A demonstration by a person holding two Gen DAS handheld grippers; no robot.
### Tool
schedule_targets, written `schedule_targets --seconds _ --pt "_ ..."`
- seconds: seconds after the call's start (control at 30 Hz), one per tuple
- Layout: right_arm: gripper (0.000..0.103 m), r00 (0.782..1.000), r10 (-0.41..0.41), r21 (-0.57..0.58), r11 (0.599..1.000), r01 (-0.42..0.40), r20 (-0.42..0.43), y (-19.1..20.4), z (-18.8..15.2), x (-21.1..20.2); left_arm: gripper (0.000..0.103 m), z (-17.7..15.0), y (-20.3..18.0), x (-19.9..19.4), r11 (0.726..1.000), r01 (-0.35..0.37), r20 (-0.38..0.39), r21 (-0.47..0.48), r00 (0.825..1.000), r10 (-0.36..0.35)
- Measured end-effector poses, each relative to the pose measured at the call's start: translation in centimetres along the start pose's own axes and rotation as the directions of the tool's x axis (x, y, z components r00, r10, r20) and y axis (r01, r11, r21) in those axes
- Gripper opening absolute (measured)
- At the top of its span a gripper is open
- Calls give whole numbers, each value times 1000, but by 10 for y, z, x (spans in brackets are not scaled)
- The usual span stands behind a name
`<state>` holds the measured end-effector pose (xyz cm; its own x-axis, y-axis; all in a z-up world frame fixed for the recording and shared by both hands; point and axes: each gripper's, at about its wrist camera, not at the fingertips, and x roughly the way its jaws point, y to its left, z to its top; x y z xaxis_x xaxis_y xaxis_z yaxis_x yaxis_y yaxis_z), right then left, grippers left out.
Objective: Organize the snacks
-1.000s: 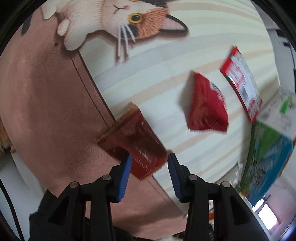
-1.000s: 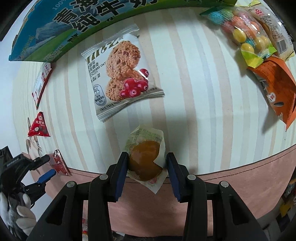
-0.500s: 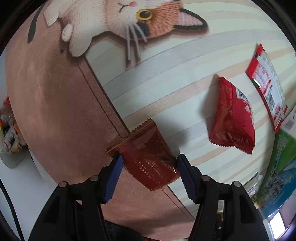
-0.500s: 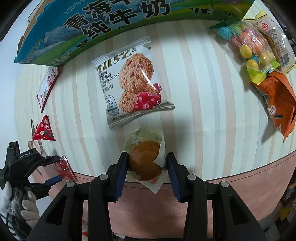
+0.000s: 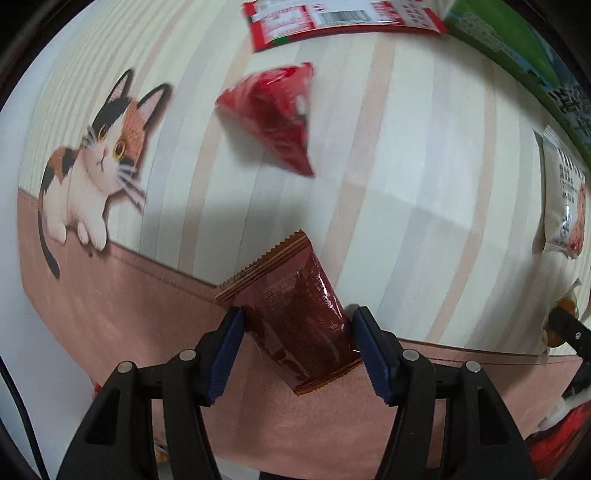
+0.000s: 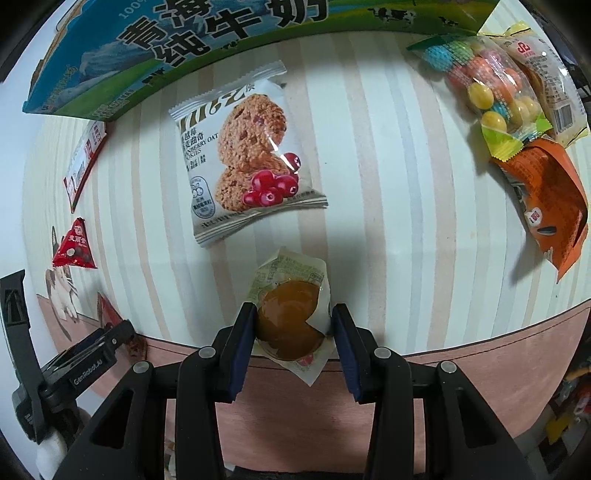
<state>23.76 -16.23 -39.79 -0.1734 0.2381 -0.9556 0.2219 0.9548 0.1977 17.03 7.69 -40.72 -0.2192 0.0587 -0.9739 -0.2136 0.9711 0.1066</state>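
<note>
Striped cream-and-beige table mat (image 5: 406, 166) seen from above through two wrist cameras, with a dusty pink band (image 5: 129, 302) along its near edge and a printed calico cat (image 5: 92, 177) perched on that band at the left.

Left gripper (image 5: 297, 321) pointing steeply down over the join of pink band and stripes. Blue pads apart, one on either side of a dark red crinkle-edged foil snack packet (image 5: 291, 314) lying flat on the mat, close against its sides without visibly squeezing it. Beyond, a bright red triangular pouch (image 5: 273, 114), blurred, well apart from the packet; further back, a flat red-and-white packet with a barcode (image 5: 332, 22), just beside a long green-and-blue milk carton (image 5: 517, 48).

Right gripper (image 6: 293, 321) also aimed downward, fingers clamped on a clear-and-white wrapper holding a round golden-brown pastry (image 6: 288, 321), at the near edge of the stripes, partly over the pink band. Just behind it, a white cranberry oat cookie packet (image 6: 247, 158), lying flat and not touching. Far right: a clear bag of coloured round candies (image 6: 484, 92) overlapping an orange foil packet (image 6: 546, 199). Left gripper visible at the lower left of this view, held by a white-gloved hand (image 6: 48, 450).
</note>
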Motion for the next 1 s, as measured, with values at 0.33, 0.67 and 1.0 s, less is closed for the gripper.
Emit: schedule_targets --seconds 0.33,0.67,1.0 --pt "45 1000 8 -15 1000 -7 3 12 -3 4 61 -3 79 20 868 248 -75 -430 948 -308" --pt "45 1000 1 -20 1000 -1 3 15 -10 9 53 16 29 19 945 133 -39 -300 988 -151" --pt "45 995 75 -27 997 -73 62 0 -6 -35 53 5 -54 -89 988 153 205 -13 968 -147"
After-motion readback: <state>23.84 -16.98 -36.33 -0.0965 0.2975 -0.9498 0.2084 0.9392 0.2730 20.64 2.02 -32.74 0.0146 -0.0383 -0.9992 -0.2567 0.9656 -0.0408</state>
